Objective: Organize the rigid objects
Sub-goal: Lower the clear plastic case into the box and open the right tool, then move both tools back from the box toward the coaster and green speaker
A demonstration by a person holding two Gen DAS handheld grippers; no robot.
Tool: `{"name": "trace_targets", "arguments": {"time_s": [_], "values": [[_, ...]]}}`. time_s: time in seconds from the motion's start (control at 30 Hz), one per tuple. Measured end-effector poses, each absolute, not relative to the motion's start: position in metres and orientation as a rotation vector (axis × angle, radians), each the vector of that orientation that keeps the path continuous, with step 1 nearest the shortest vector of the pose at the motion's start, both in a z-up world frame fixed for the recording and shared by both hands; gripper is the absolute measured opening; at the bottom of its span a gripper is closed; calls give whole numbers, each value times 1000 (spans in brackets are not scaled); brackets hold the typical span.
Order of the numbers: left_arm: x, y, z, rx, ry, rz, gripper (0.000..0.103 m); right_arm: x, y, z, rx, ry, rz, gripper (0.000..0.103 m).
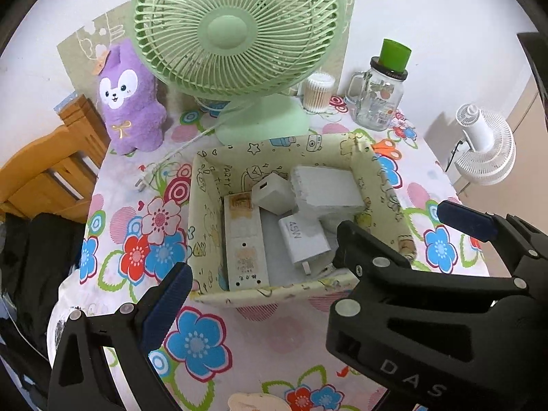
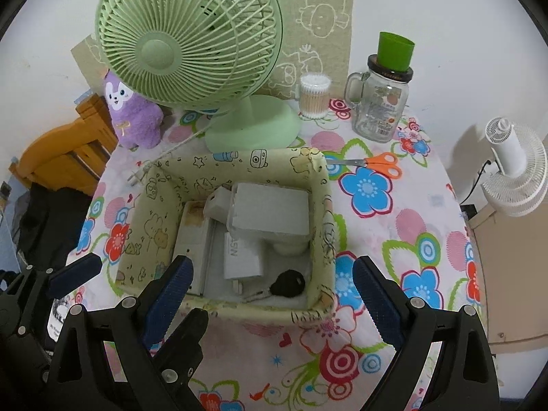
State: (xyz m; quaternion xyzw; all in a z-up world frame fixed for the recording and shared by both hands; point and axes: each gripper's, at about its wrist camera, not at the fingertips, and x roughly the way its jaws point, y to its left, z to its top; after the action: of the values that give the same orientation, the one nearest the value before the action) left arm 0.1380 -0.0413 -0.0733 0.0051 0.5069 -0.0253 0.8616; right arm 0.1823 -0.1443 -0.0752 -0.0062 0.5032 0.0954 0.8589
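1. We see a soft square cloth box, pale yellow with little cartoon drawings (image 2: 239,167), sitting in the middle of the table with the flowery plastic cover (image 2: 394,239).
2. Inside the box lie the hard things: a flat white plastic case (image 2: 270,212), a white charger block marked 45W (image 2: 241,257), a small white cube charger (image 1: 272,191), a long white power strip (image 1: 243,243) and a black key (image 2: 286,284). They are all in one box so the table stays tidy.
3. The key lies in the near corner of the box. It shows only in the right wrist view, because in the left wrist view the other gripper covers that corner.
4. Our left gripper (image 1: 310,246) is spread wide and holds nothing. It hangs over the near side of the box.
5. Our right gripper (image 2: 274,291) is also spread wide with nothing in it, just above the near edge of the box and the key.
6. Scissors with orange handles (image 2: 373,164) lie on the table just beside the far right corner of the box. They are hard too, so we think they may be next to go in.
7. The big green fan (image 2: 191,54), the purple plush toy (image 1: 132,99) and the glass jar with the green cup on top (image 2: 380,102) stand behind the box, well out of our way.
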Motion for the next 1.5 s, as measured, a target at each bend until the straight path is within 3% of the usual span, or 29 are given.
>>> {"name": "trace_targets", "arguments": {"time_s": [0.7,1.5], "values": [[86,-62,-52,-8,1023,3,101,130,-169,-52,-3,1026,246,96],[46,-57,-64,-38,1032,-30,100,81,-169,-52,-35,1010,258,96]]}}
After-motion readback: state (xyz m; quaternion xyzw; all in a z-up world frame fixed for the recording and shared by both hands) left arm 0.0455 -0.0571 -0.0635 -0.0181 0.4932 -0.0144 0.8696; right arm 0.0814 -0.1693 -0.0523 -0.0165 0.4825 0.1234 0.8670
